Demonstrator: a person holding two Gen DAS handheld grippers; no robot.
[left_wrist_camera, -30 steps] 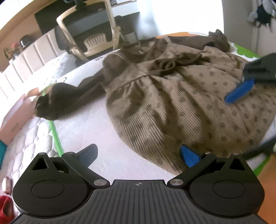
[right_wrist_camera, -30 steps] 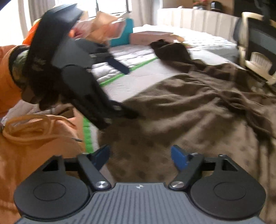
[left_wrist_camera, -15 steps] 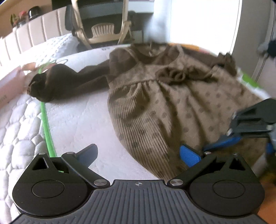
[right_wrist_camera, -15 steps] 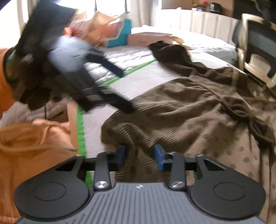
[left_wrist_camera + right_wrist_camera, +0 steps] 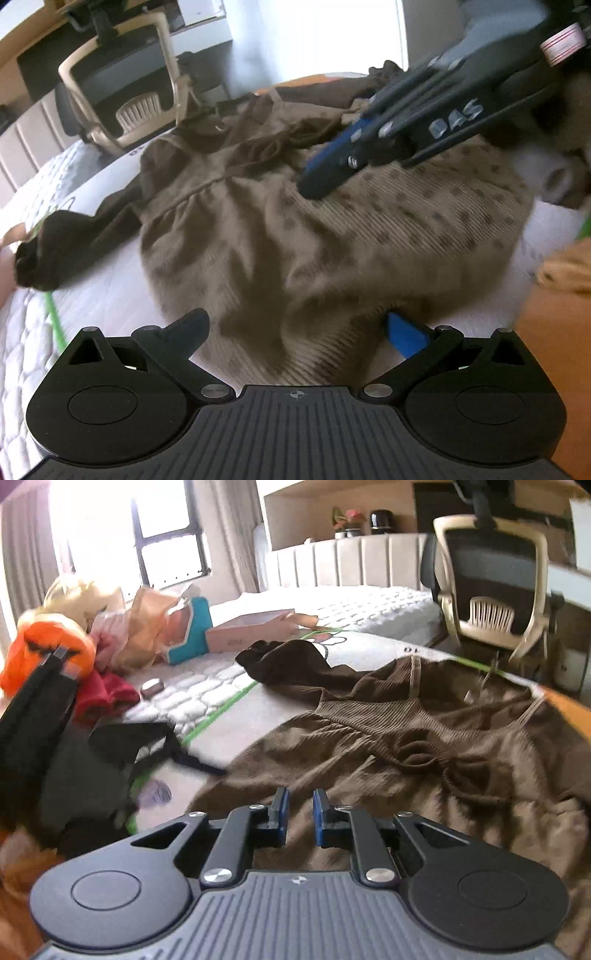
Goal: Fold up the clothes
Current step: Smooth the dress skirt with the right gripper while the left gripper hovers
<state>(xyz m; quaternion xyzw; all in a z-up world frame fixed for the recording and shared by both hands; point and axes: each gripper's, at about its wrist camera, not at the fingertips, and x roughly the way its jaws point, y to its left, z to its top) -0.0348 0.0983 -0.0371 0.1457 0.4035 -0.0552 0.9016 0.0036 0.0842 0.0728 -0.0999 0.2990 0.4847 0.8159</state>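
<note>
Fabric sits bunched between the near-closed pads of the right gripper (image 5: 299, 818), though the pictures do not make sure that the hem is truly pinched; in the left wrist view this gripper hangs over the skirt near the waist seam. The left gripper (image 5: 295, 325) stands wide open at the hem, empty, its pads straddling a raised fold of cloth. The brown dotted dress (image 5: 295, 229) lies spread on the bed (image 5: 110, 295), bodice toward the office chair (image 5: 129, 92), one dark sleeve (image 5: 70, 240) trailing out to the side. The step in hand looks like the first fold, skirt carried up toward the bodice. The next move probably calls for the left gripper to close on the hem so both corners travel evenly.
</note>
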